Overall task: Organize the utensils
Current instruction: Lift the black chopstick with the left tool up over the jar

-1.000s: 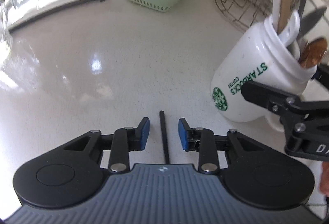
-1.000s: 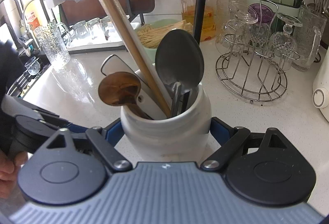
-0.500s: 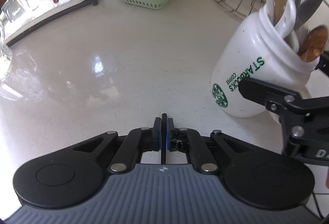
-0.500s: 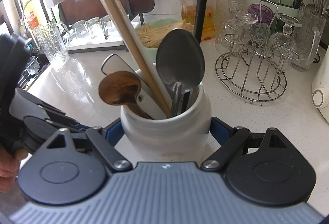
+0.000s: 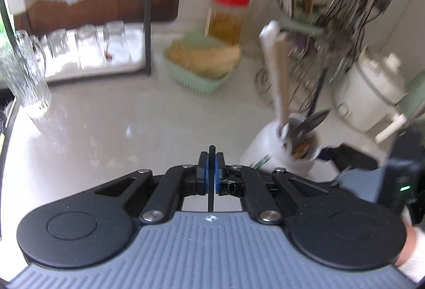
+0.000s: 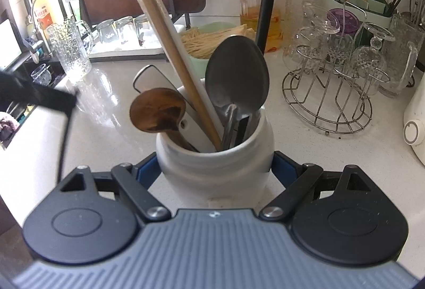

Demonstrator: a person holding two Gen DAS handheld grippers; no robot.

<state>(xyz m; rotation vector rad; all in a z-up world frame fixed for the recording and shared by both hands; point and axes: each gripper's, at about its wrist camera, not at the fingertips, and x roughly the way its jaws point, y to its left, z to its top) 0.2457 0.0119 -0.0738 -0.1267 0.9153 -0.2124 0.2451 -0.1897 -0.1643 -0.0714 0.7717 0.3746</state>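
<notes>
My left gripper is shut on a thin black chopstick, whose tip pokes out just past the blue pads. It is held in the air above the white counter. In the right wrist view the chopstick hangs down from that gripper at the left edge. My right gripper is shut on a white Starbucks jar, a blue pad on each side. The jar holds a wooden spoon, a metal spoon, long wooden and white handles and other utensils.
A green basket of pale sticks and a red-lidded jar stand behind. A wire rack with glasses is at the right, a white appliance beyond it. Glasses on a tray and a ribbed glass stand left.
My left gripper closed on the black chopstick that lay on the counter, then rose with it and tilted up. The right gripper and the jar stayed put.
</notes>
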